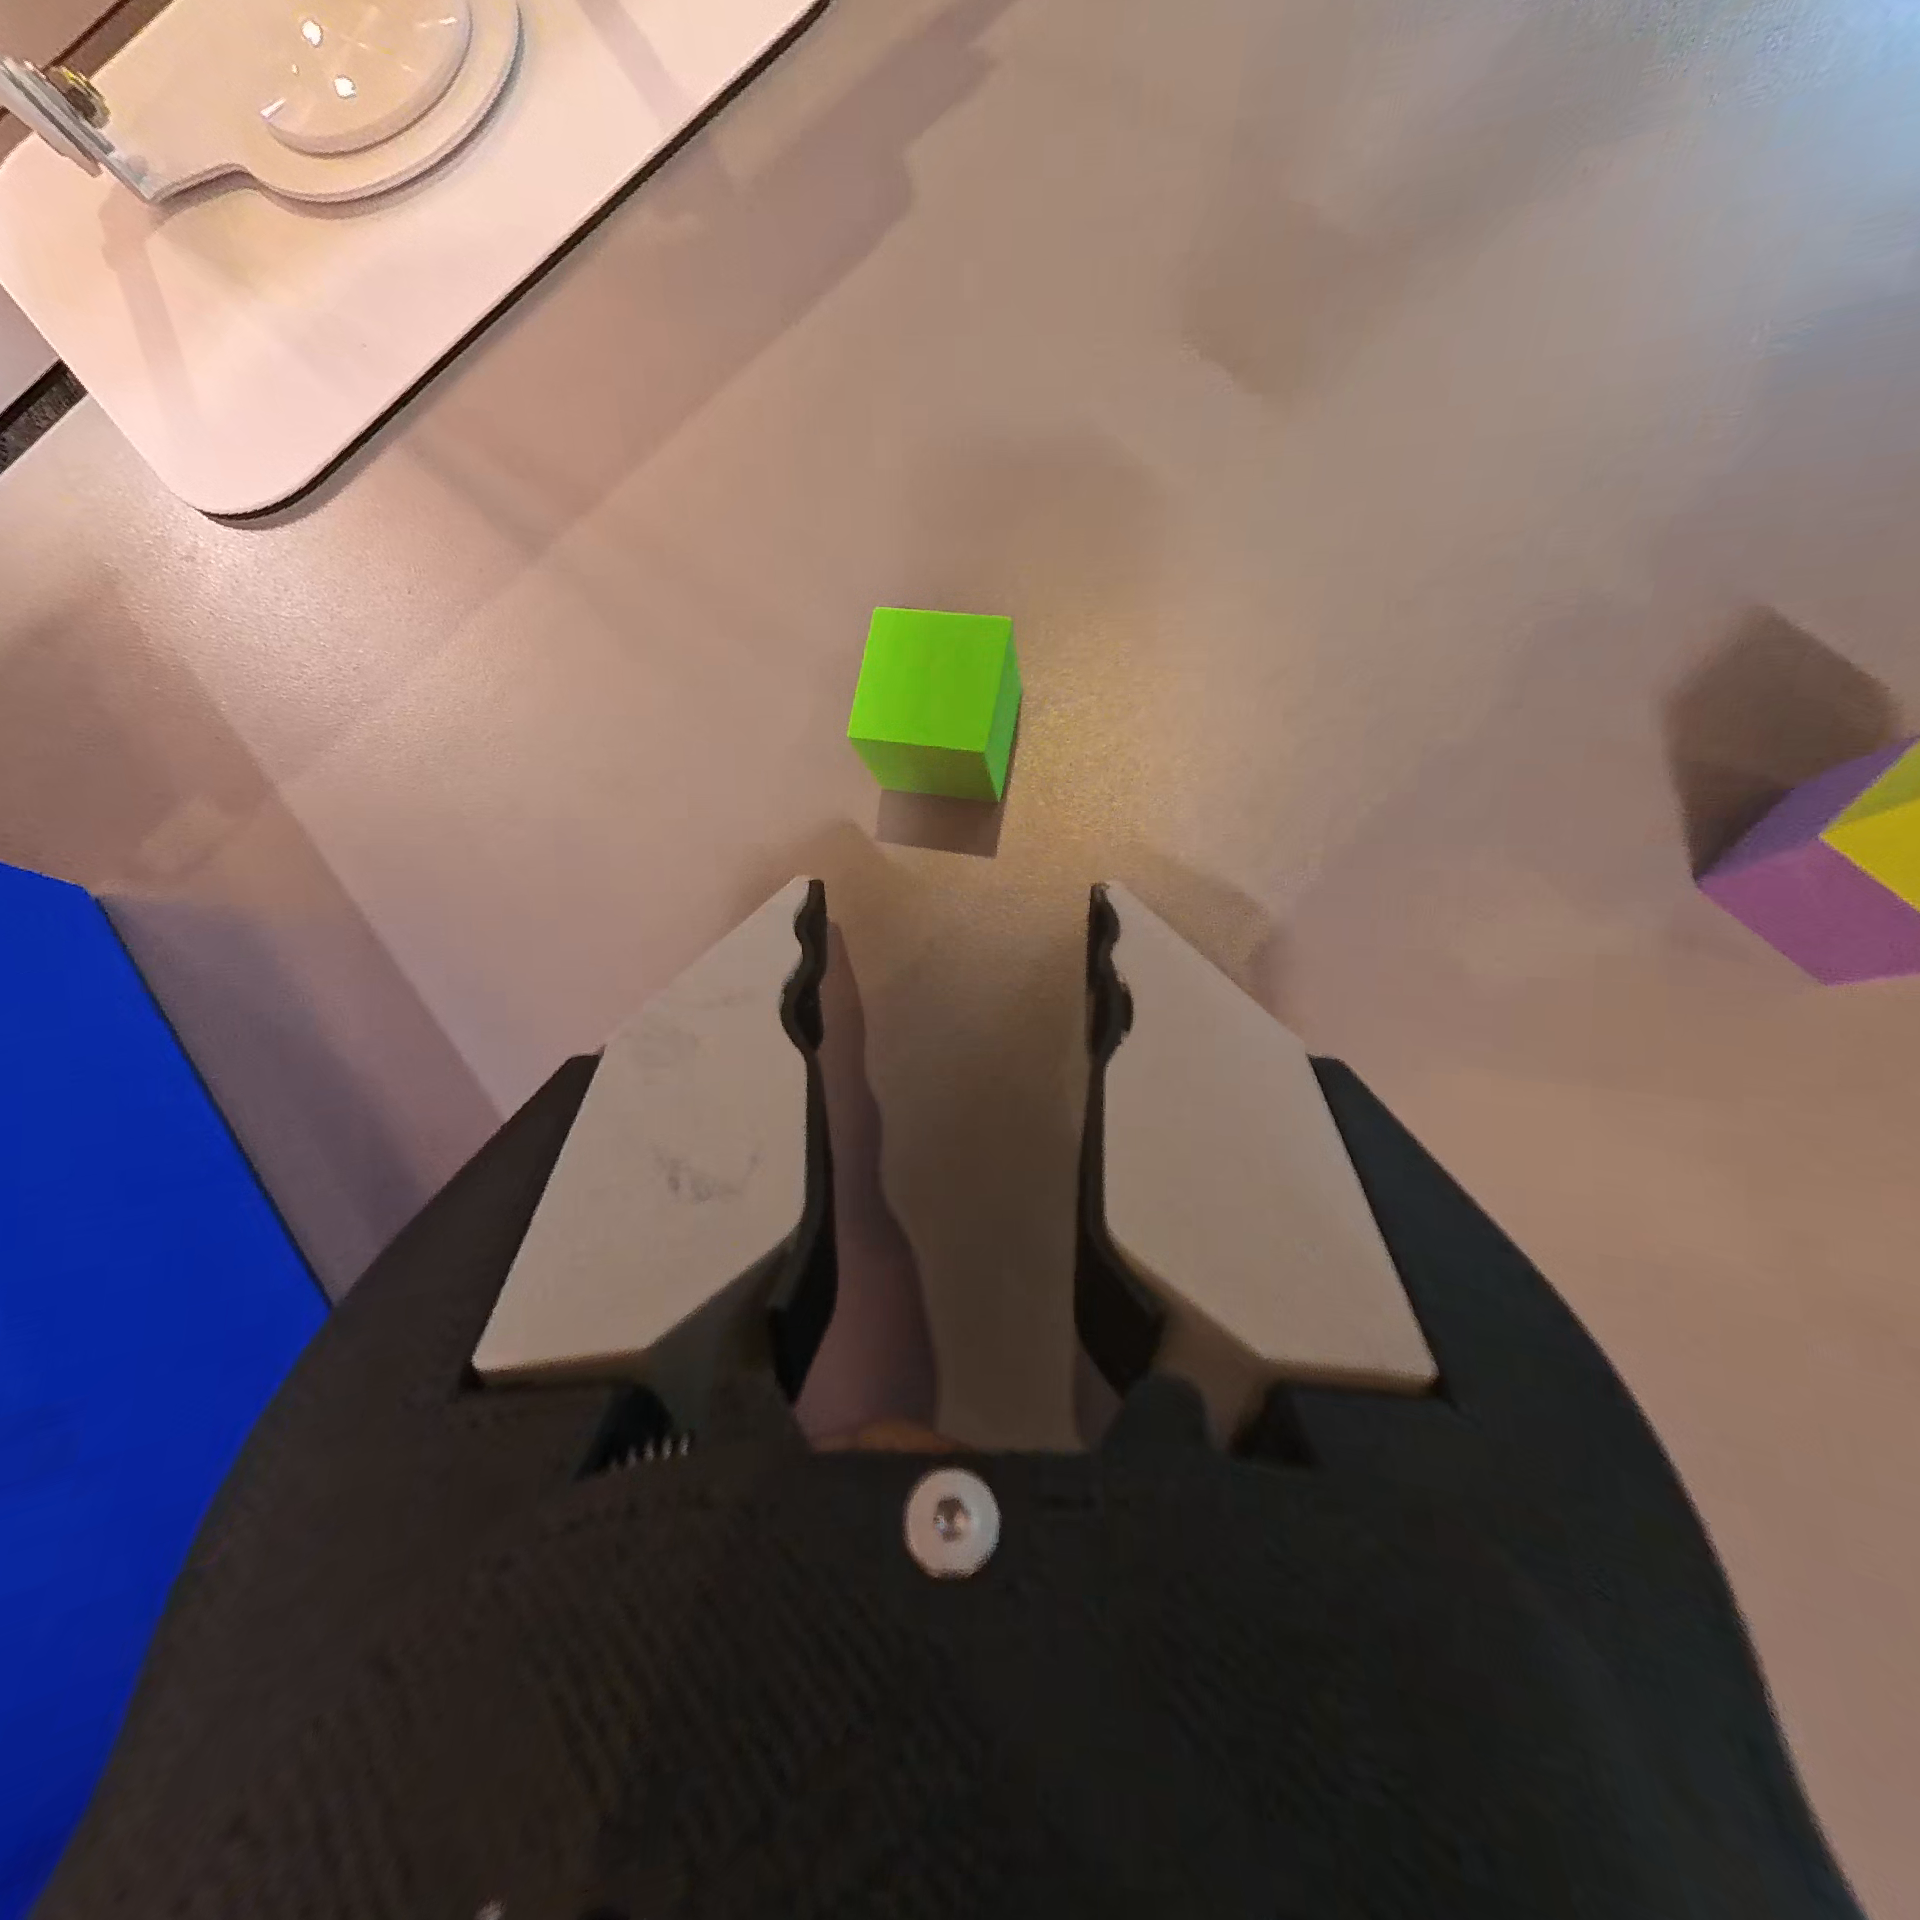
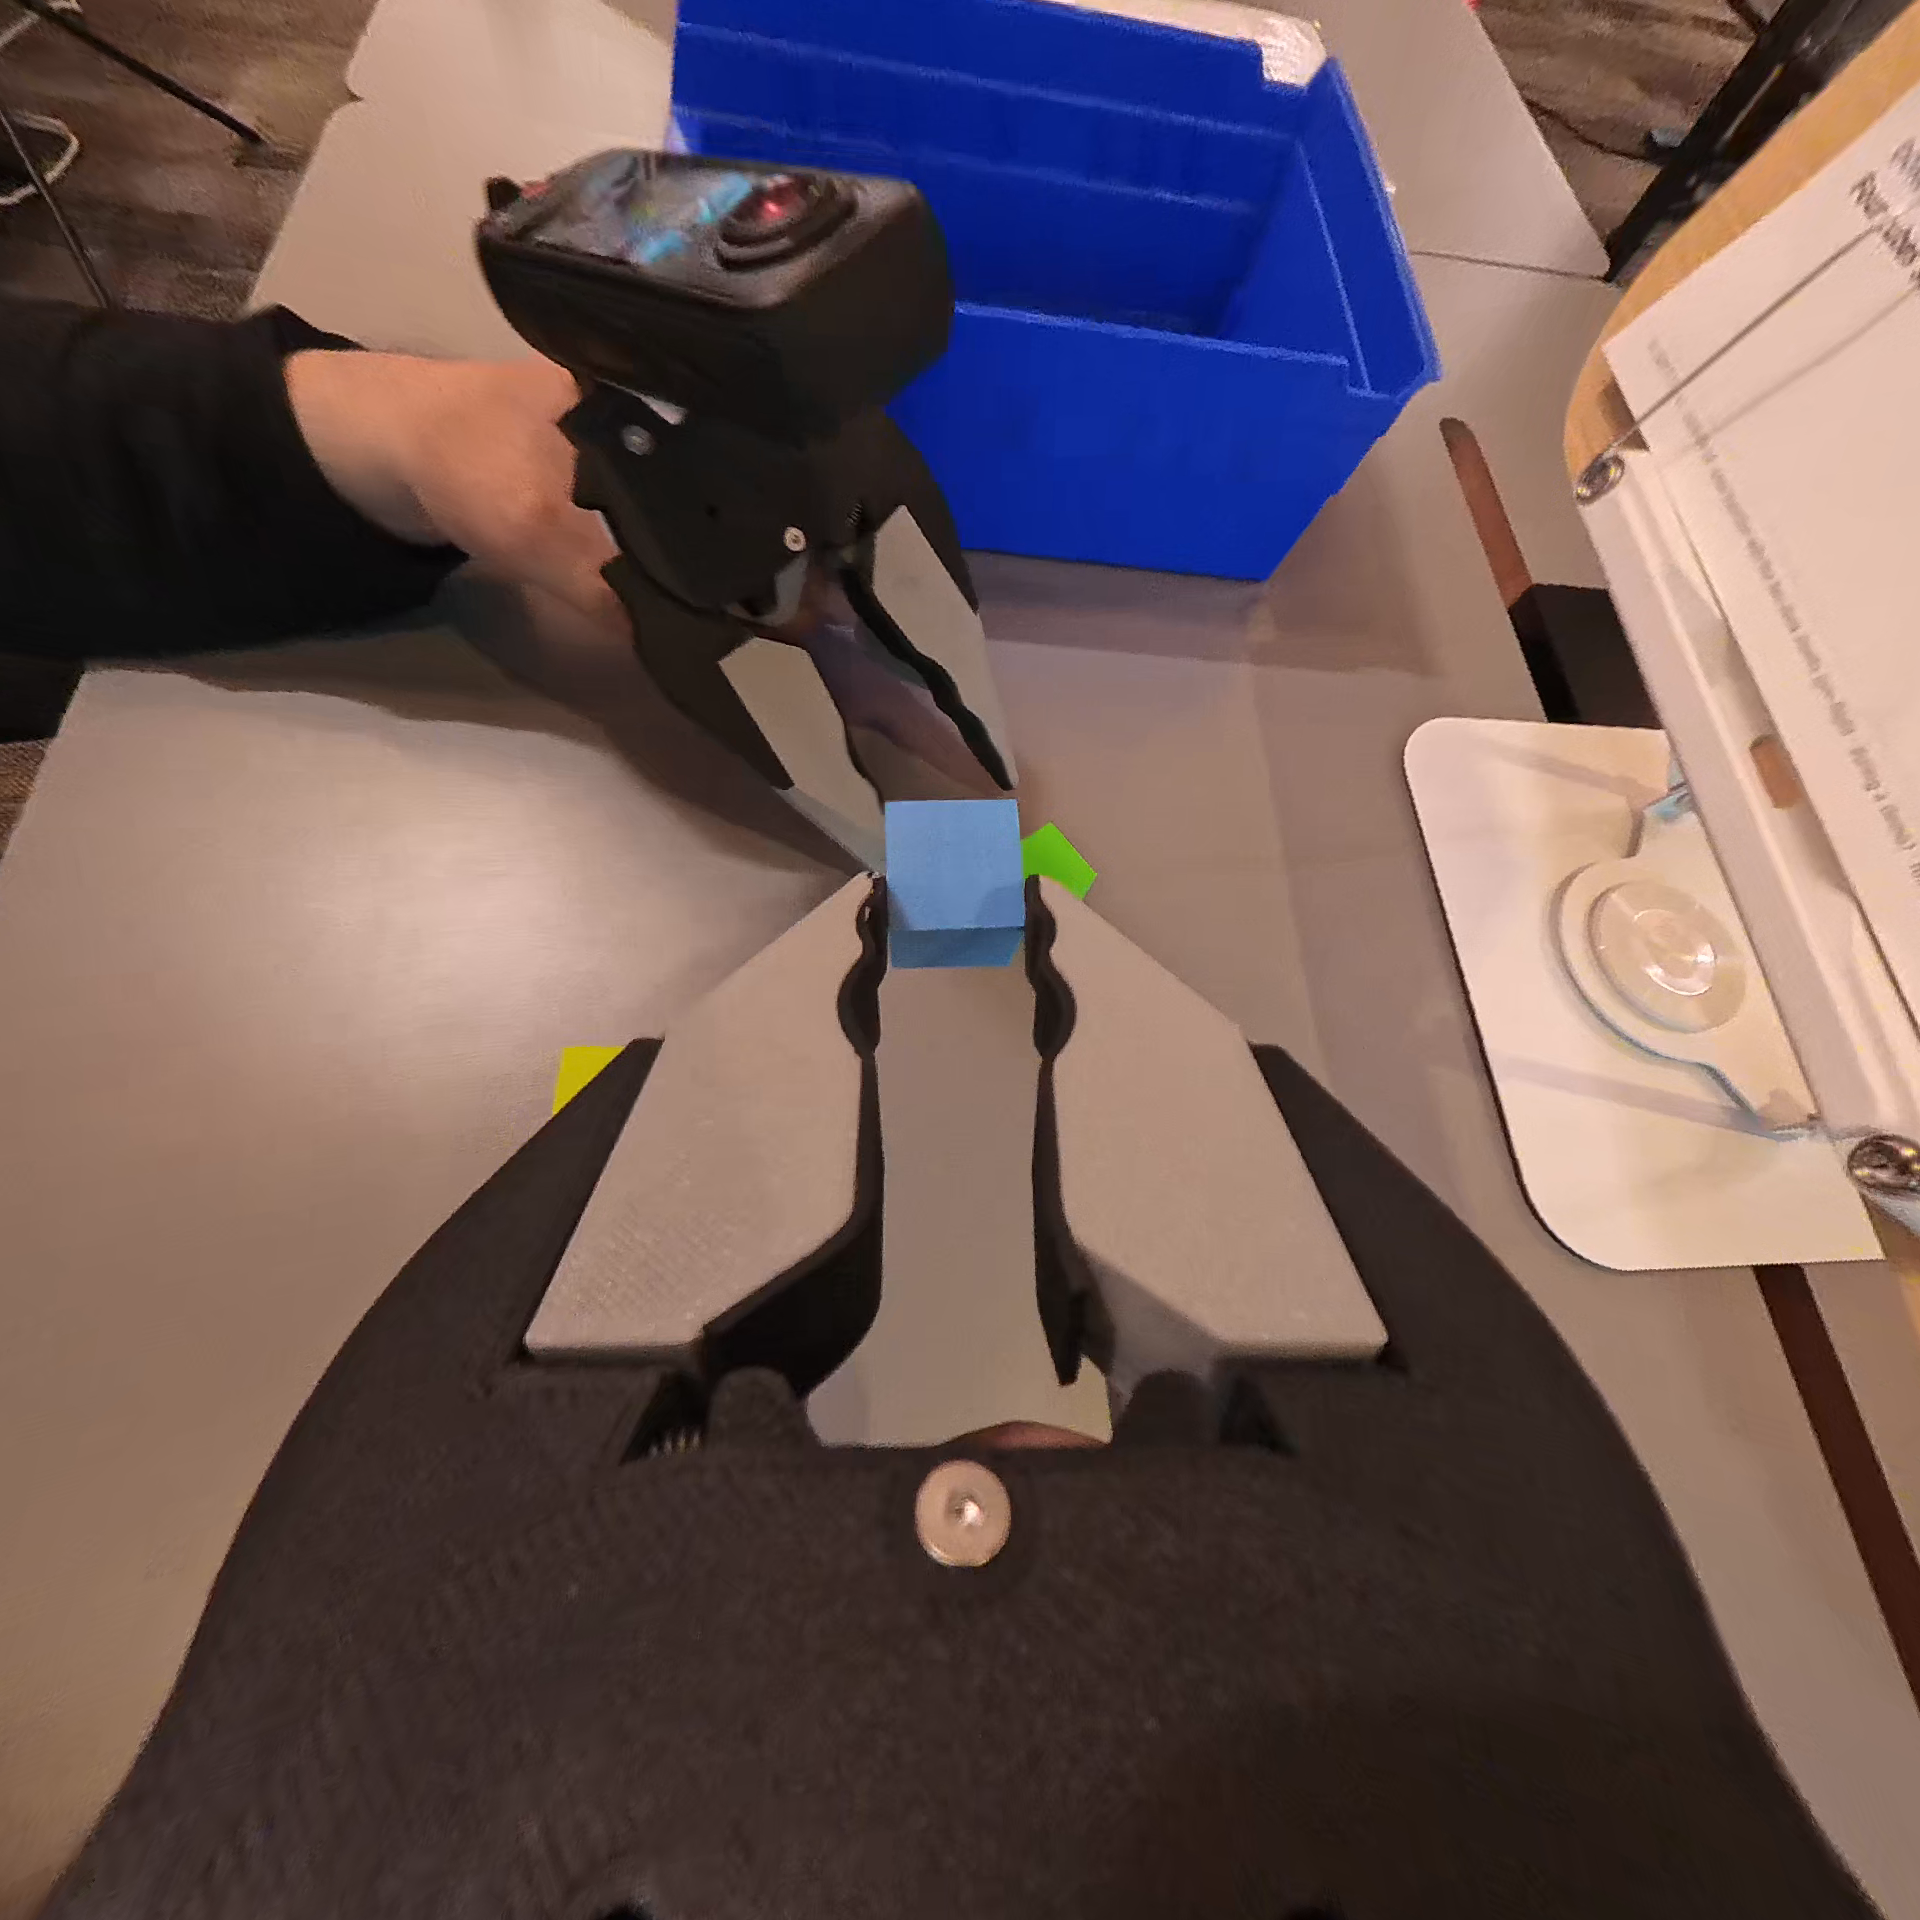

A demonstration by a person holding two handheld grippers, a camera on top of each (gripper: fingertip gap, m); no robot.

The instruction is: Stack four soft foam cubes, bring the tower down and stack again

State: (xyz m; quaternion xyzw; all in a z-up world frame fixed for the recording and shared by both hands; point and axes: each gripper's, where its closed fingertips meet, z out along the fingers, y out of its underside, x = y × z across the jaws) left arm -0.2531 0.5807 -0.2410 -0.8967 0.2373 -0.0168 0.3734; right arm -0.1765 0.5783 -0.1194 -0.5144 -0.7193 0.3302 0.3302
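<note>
Through the left wrist camera we saw our left gripper [image 1: 956, 894] hovering with its fingers spread and nothing between them. The green cube [image 1: 935, 701] sat on the table [image 1: 1351, 416] just beyond the fingertips. A purple cube [image 1: 1808, 914] with a yellow cube [image 1: 1881, 842] on it lay well to the right of the green cube, and a blue bin [image 1: 125, 1247] well to its left.

Through the right wrist camera our right gripper [image 2: 951, 894] had both pads pressed on a blue cube [image 2: 951, 878]. The green cube [image 2: 1055, 857] peeked out just behind the blue one, and the left gripper [image 2: 925, 821] pointed down near it, fingers apart.
</note>
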